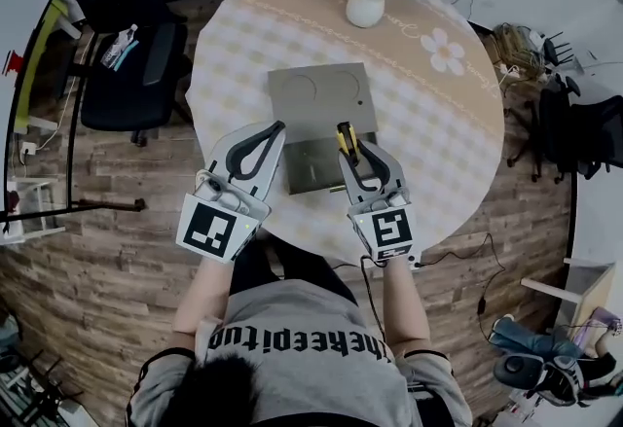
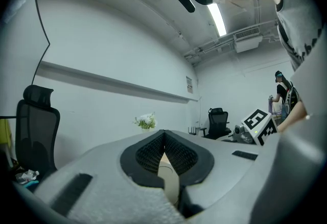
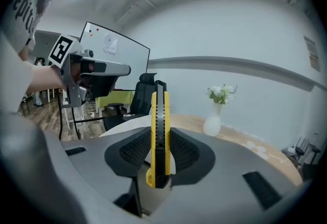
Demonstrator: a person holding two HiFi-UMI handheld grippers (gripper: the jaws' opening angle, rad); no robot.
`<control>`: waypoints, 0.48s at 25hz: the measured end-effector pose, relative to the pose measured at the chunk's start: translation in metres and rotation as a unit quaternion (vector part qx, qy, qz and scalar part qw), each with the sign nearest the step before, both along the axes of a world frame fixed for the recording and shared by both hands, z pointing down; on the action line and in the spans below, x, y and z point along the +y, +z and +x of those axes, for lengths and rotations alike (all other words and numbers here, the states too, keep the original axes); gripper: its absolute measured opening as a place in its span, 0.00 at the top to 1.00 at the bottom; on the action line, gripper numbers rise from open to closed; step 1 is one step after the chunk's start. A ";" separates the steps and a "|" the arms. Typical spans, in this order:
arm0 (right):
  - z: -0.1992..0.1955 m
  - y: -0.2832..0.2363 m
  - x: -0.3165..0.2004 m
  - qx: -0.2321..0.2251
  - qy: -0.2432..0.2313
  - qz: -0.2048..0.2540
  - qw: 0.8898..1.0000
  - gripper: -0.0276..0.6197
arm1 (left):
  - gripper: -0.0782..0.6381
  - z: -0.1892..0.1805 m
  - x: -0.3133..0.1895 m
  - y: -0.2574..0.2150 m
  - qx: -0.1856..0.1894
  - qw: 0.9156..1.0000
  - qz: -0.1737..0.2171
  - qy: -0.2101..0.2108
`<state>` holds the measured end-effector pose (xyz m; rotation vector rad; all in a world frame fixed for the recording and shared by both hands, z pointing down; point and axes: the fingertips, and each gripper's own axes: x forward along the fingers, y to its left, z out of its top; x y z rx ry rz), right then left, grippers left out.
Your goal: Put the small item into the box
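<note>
My right gripper (image 3: 159,142) has its jaws clamped on the yellow utility knife (image 3: 159,131). The knife stands edge-on between my fingers, its black-tipped end poking out past them and its butt tucked back toward my palm. My left gripper (image 2: 164,139) sits just to the left with its jaws pressed together and nothing in them, only a sliver of table showing through the slit. From above, the knife (image 1: 347,143) hangs off my right fingertips (image 1: 343,130) over the near right part of the grey box (image 1: 304,172), whose open tray lies directly below and slightly left of those tips. I judge this to be the carry-and-lower step. To do it well I should bring the tips a little left so the whole knife sits over the tray, tilt it flat so it fits, sink low, and only then part my fingers, so it does not bounce off the rim. My left gripper (image 1: 277,130) is beside the tray's left edge and could steady it. Beyond my fingertips lies what seems to be the lid (image 1: 321,92), flipped back, and farther off on the table (image 1: 448,124) stands a white vase (image 1: 366,3).
</note>
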<state>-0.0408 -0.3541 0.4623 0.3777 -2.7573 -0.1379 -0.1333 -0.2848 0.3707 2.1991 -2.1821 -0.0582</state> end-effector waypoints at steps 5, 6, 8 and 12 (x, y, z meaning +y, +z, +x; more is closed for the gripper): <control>-0.003 0.032 -0.001 0.040 -0.045 -0.008 0.998 0.77 | 0.87 -0.001 -0.001 0.015 0.006 1.000 -0.018 -0.022; -0.003 0.038 -0.001 0.051 -0.055 -0.007 0.997 0.77 | 0.87 -0.001 -0.001 0.018 0.008 0.999 -0.022 -0.027; -0.004 0.052 0.000 0.073 -0.076 -0.003 0.994 0.77 | 0.87 -0.002 -0.001 0.024 0.010 0.999 -0.028 -0.035; -0.004 0.077 0.004 0.108 -0.114 -0.002 0.988 0.77 | 0.87 -0.004 0.004 0.032 0.012 0.998 -0.039 -0.054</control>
